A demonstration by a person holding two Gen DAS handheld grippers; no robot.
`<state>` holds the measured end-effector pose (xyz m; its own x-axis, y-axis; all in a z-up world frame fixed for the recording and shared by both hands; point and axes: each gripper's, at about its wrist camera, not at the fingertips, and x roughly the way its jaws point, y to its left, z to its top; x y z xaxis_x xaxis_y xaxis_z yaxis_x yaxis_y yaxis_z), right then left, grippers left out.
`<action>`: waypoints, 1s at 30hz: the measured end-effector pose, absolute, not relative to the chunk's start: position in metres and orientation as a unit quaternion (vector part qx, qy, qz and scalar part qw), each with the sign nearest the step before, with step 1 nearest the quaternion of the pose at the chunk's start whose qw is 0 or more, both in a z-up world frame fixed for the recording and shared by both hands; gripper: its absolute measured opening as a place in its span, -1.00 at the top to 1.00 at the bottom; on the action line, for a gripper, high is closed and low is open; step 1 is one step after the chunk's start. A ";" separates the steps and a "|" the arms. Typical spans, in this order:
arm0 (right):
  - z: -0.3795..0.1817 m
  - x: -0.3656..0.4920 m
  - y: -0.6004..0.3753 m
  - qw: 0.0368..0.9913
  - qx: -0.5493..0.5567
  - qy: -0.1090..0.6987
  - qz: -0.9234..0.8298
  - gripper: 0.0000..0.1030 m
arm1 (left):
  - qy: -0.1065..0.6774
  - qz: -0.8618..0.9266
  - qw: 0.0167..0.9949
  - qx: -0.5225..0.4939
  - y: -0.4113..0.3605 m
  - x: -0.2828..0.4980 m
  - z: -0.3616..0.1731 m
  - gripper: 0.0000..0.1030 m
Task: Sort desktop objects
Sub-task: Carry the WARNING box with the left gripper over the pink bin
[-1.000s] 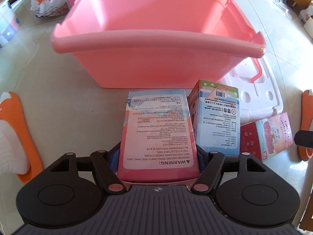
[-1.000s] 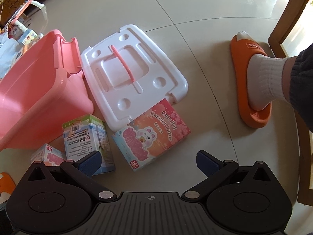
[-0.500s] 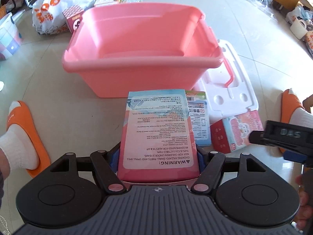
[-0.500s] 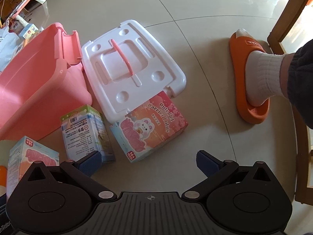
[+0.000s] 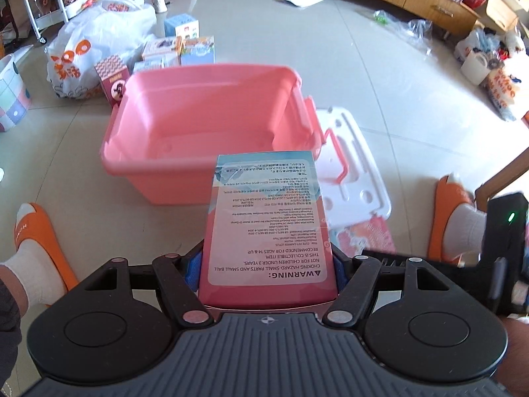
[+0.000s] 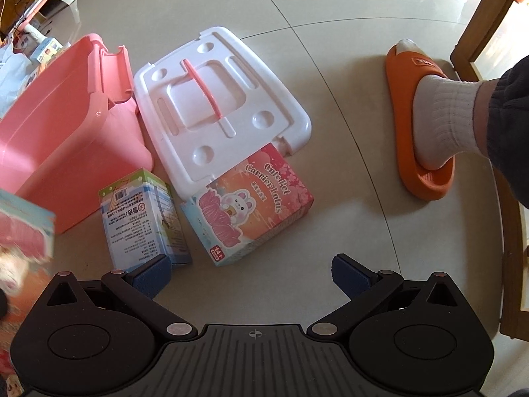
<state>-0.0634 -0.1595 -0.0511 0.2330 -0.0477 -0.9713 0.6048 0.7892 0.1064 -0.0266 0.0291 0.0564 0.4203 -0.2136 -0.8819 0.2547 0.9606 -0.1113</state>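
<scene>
L claw (image 5: pixel 266 264) clamped on a pink box (image 5: pixel 268 228), blue pads on both its sides, warning-label face up; box held in the air w/ its far end over the near wall of the pink bin (image 5: pixel 205 122). Bin sits on the floor, nothing seen inside. R claw (image 6: pixel 251 274) spread wide, nothing between pads, hanging above bare floor. Just ahead of it: pink "Cute Pet Carrier Lotus" box (image 6: pixel 248 205) lying flat, one corner tucked under the white lid (image 6: pixel 218 106). Blue-green box (image 6: pixel 143 218) upright next to it, near R claw's left pad, close to the bin's wall. Lid lies flat beside the bin. Orange slippers (image 6: pixel 420 122) w/ white socks on either side. More boxes (image 5: pixel 180 49) & plastic bags (image 5: pixel 96 49) beyond the bin.
</scene>
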 end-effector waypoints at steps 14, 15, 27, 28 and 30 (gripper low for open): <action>-0.059 -0.060 -0.160 0.743 0.239 0.587 -0.215 -0.99 | 0.487 -0.106 0.867 0.006 0.010 0.033 0.089 -0.38; -0.060 -0.060 -0.161 0.742 0.238 0.588 -0.217 -0.99 | 0.487 -0.103 0.867 0.004 0.010 0.040 0.090 -0.38; -0.069 -0.052 -0.159 0.739 0.227 0.596 -0.218 -0.99 | 0.506 -0.063 0.860 0.007 0.023 0.114 0.068 -0.38; -0.069 -0.052 -0.159 0.739 0.227 0.596 -0.218 -0.99 | 0.511 -0.061 0.858 0.003 0.025 0.118 0.063 -0.38; -0.070 -0.051 -0.162 0.739 0.228 0.596 -0.217 -0.99 | 0.521 -0.056 0.851 -0.010 0.031 0.128 0.051 -0.38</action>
